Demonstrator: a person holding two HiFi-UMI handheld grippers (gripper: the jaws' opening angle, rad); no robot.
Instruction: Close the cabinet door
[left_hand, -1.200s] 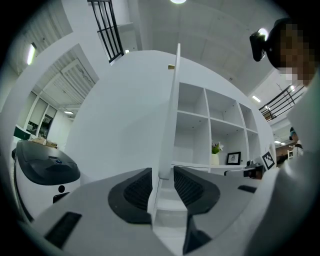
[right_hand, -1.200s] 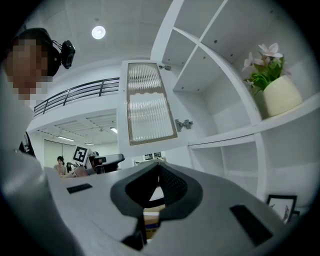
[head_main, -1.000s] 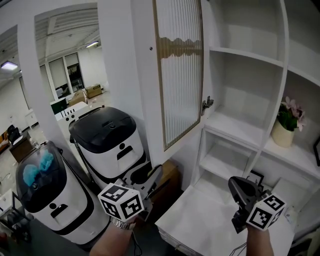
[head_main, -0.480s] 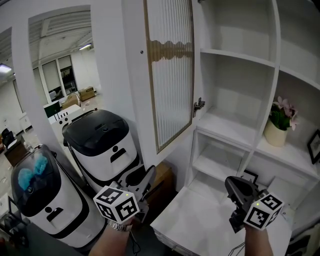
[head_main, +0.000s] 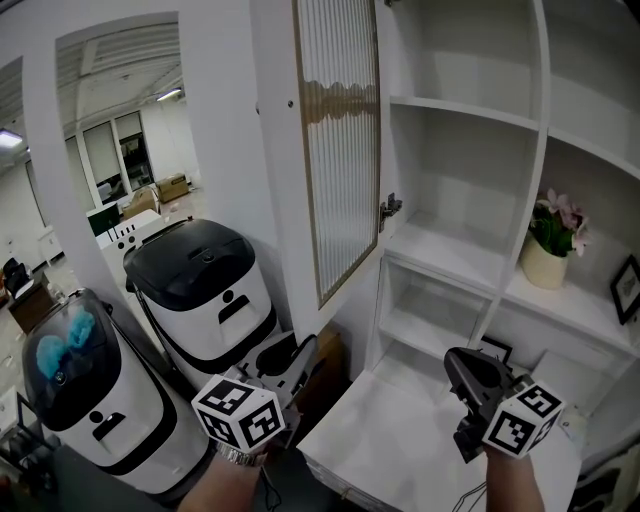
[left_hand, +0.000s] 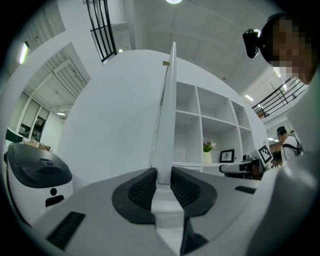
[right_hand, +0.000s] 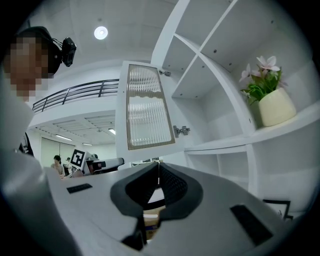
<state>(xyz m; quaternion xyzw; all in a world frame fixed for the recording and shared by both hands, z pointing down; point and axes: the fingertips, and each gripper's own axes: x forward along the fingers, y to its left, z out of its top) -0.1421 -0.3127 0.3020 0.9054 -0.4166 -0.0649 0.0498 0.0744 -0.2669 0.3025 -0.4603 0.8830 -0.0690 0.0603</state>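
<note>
Left gripper view shows the left gripper (left_hand: 162, 181), its jaws just closed in, pinching the edge of the cabinet door (left_hand: 166, 115), which stands open; right gripper (right_hand: 158, 175) is pressed together, empty. Grasp looks made; next, swing the door toward the shelves (head_main: 470, 110)

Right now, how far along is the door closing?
Done: the left gripper has just been closing its jaws, and the free edge of the cabinet door is now clamped between its pads. In hand: that grip only; the door stands wide open, away from the shelves. Left: swing it shut over the opening. The right gripper is shut, empty and clear of the door.
</note>
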